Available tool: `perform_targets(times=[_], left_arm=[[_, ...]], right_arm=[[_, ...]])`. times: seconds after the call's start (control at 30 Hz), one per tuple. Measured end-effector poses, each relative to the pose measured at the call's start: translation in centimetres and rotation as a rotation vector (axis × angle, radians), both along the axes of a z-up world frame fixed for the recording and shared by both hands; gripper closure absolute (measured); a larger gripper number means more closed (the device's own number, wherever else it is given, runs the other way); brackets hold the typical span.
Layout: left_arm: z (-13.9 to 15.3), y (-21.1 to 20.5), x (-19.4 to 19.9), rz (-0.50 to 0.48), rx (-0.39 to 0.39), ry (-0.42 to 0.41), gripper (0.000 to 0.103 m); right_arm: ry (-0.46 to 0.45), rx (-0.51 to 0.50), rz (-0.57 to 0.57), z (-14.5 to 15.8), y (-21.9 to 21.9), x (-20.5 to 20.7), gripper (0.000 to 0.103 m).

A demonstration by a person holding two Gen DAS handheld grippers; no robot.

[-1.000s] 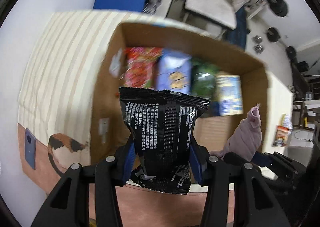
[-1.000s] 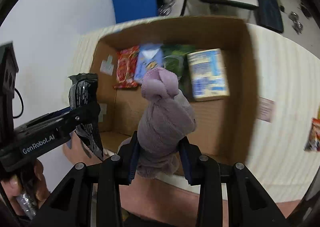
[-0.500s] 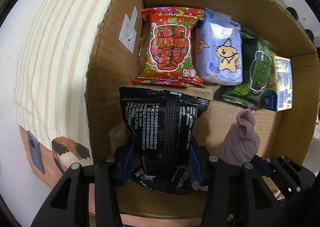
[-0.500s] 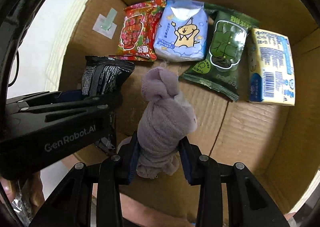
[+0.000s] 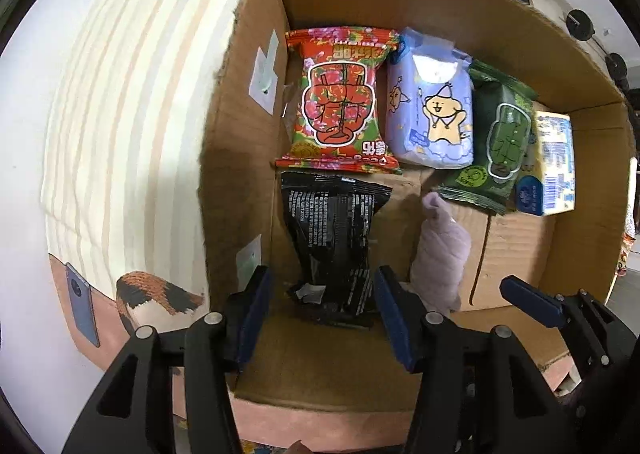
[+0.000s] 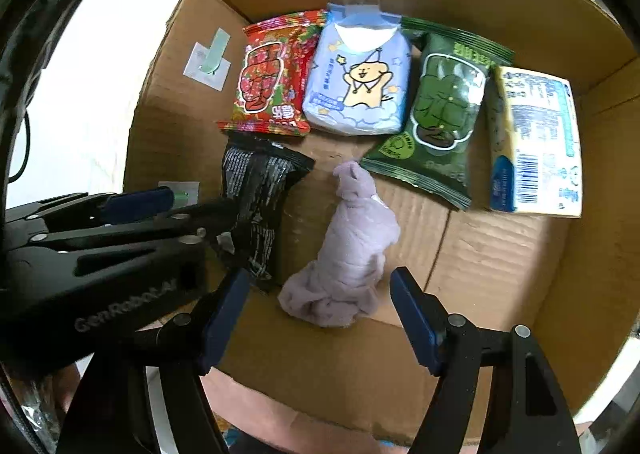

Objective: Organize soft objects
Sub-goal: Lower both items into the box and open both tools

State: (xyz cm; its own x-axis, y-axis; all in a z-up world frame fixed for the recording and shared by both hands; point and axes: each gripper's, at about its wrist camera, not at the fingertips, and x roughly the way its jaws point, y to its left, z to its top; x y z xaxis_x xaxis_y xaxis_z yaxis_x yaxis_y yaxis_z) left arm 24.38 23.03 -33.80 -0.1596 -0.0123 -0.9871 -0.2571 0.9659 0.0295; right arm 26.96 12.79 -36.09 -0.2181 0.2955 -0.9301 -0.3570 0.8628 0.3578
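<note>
A black snack packet [image 5: 332, 238] lies on the floor of a cardboard box [image 5: 248, 122], between the open fingers of my left gripper [image 5: 322, 306]. It also shows in the right wrist view [image 6: 260, 194]. A rolled lilac cloth [image 6: 348, 258] lies just right of it, between the open fingers of my right gripper [image 6: 320, 314]; it shows in the left wrist view too [image 5: 440, 254]. Neither gripper touches its object. The left gripper's body [image 6: 100, 246] fills the left of the right wrist view.
A row of packets lies at the box's far side: red [image 6: 272, 82], light blue with a bear [image 6: 360, 82], dark green [image 6: 444, 114], and a blue-yellow carton [image 6: 536, 142]. The box stands on a striped cloth [image 5: 120, 114].
Both grippers moved down into the box, opened and let go. The black packet and the lilac cloth now rest on the box floor.
</note>
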Motion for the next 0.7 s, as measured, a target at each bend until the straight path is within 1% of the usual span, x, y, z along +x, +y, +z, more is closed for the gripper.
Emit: perform_targets(times=[0.1, 0.2, 0.23, 0.27, 0.3, 0.33, 0.43, 0.5, 0.63, 0.7], left_arm=[[0.9, -0.4, -0.8, 0.005, 0.0, -0.02, 0.048], [2.0, -0.6, -1.6, 0.001, 0.022, -0.063, 0.046], [2.4, -0.7, -1.7, -0.003, 0.034, -0.077, 0.033], [2.9, -1.1, -1.7, -0.007, 0.049, -0.1, 0.015], [3.4, -1.5, -1.8, -0.013, 0.064, -0.124, 0.009], [4.1, -1.8, -2.2, -0.018, 0.094, -0.156, 0.007], [5.5, -2.3, -3.4, -0.015, 0.12, -0.217, 0.007], [6.1, -2.7, -4.0, -0.011, 0.118, -0.234, 0.007], [7.5, -3.9, -5.0, -0.019, 0.106, -0.264, 0.007], [8.6, -4.8, -5.3, -0.03, 0.108, -0.287, 0.007]], right_arm=[[-0.01, -0.014, -0.014, 0.8, -1.2, 0.1, 0.026], [-0.038, -0.042, -0.026, 1.7, -2.3, -0.1, 0.016], [-0.052, -0.058, -0.029, 2.2, -3.0, -0.3, 0.011], [-0.07, -0.076, -0.033, 2.6, -3.5, -0.4, 0.006], [-0.092, -0.094, -0.043, 3.0, -4.2, -0.4, 0.002], [-0.111, -0.111, -0.05, 3.3, -4.9, -0.8, 0.0], [-0.158, -0.153, -0.077, 4.7, -6.5, -1.4, 0.0], [-0.177, -0.16, -0.092, 5.2, -7.1, -2.0, 0.0], [-0.196, -0.139, -0.121, 5.9, -8.3, -3.2, 0.0], [-0.206, -0.122, -0.134, 6.7, -9.2, -3.8, 0.0]])
